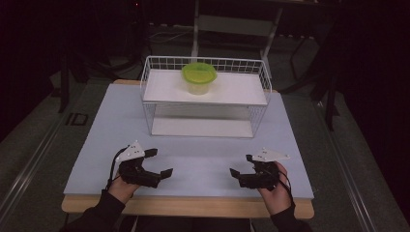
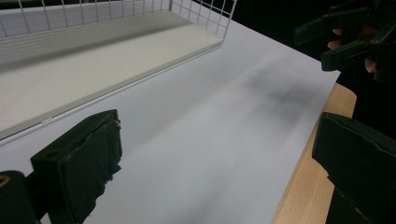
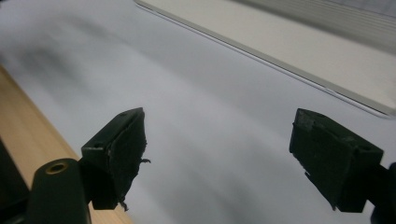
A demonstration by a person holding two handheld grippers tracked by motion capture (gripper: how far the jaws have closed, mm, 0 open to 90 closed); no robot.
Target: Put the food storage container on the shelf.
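Grippers, left gripper (image 1: 161,163) and right gripper (image 1: 240,165), gape wide; wire rack (image 1: 205,99) with green-lidded tub (image 1: 198,76) stands beyond.

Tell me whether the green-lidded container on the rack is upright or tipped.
Upright. The container stands on the top shelf of the white wire rack, its green lid level on top and its pale body straight below.

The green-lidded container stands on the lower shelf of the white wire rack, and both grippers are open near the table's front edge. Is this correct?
Not quite: the green-lidded container stands on the upper shelf of the white wire rack, as the high view shows. The left gripper and right gripper are indeed open near the table's front edge.
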